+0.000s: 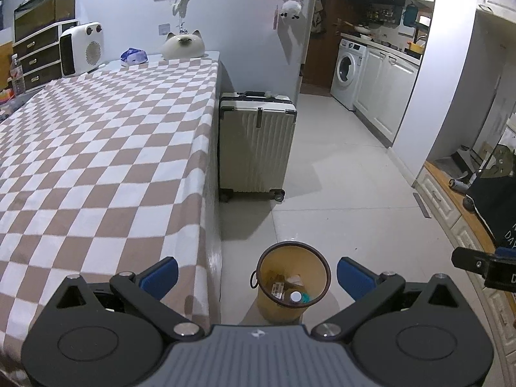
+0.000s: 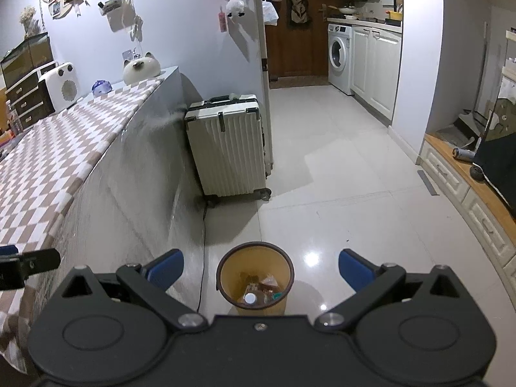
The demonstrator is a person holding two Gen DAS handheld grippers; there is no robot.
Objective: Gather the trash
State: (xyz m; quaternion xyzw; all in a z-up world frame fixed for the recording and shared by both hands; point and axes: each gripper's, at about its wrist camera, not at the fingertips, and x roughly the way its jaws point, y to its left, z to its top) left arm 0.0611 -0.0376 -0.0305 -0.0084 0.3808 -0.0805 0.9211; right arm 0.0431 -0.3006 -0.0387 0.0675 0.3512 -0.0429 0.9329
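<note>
A tan waste bin [image 1: 292,285] with a dark rim stands on the tiled floor beside the table's side. Inside it lie a white-capped bottle [image 1: 295,296], wrappers and other scraps. My left gripper [image 1: 257,275] hovers above it, open, nothing between its blue pads. The right wrist view shows the same bin [image 2: 255,279] from above, the bottle's cap [image 2: 250,298] among the wrappers, and my right gripper [image 2: 260,269] open and empty over it. A tip of the right gripper shows at the left wrist view's right edge.
A table under a brown-and-white checked cloth [image 1: 96,161] fills the left, carrying a white heater [image 1: 80,48], a cat-shaped ornament [image 1: 183,45] and a blue pack [image 1: 133,56]. A cream suitcase [image 1: 256,145] stands against the table's end. Open tile floor [image 1: 338,193] runs toward a washing machine [image 1: 348,67].
</note>
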